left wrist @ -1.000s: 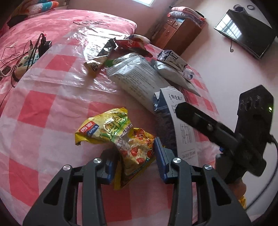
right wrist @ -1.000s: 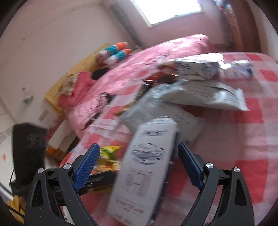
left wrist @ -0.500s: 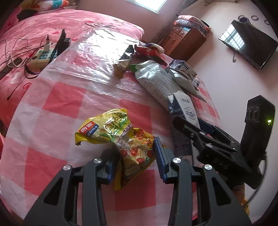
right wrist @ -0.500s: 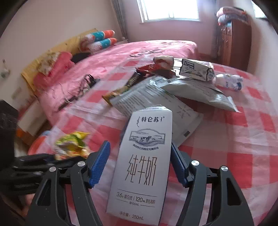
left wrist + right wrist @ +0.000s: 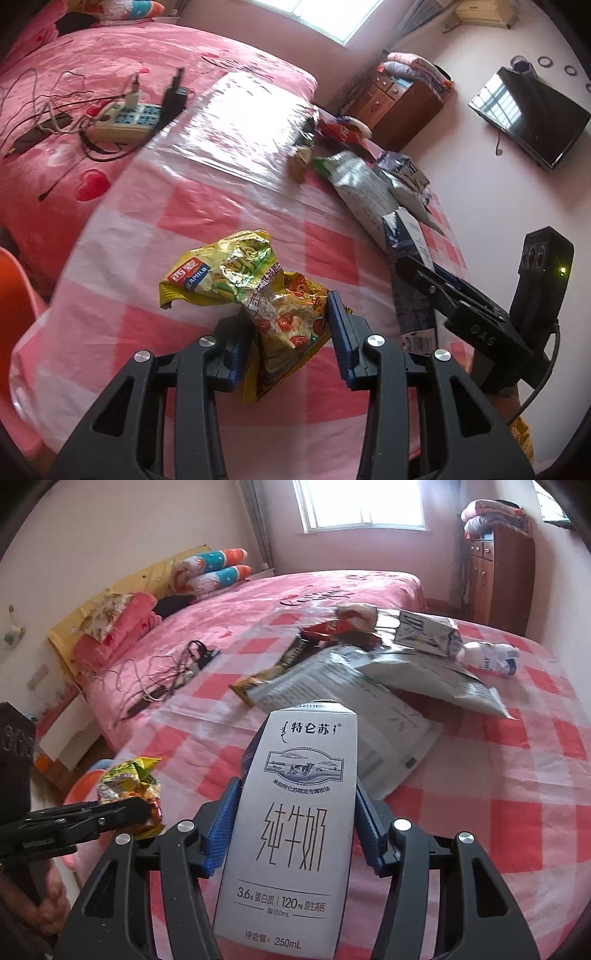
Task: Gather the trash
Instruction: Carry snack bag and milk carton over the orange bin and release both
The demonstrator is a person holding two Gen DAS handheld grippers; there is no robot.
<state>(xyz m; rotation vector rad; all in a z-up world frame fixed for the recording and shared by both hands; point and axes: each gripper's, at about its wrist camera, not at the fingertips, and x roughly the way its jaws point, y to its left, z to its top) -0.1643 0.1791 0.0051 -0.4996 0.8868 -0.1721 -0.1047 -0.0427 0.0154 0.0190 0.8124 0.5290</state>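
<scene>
White milk carton (image 5: 295,812) upright, crumpled yellow snack wrapper (image 5: 255,295) beside

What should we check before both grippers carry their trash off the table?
1. Right gripper on milk carton: jaws have just been closing, pads against both sides, ok.
2. Left gripper on yellow snack wrappers: pinched between pads, ok.
3. Wrappers hold together when lifted: cannot tell.
4. Grippers clear of each other: close side by side, ok.
5. Trash bin: none in view, cannot tell.
6. Table cleared: foil bags remain, not ok.
</scene>
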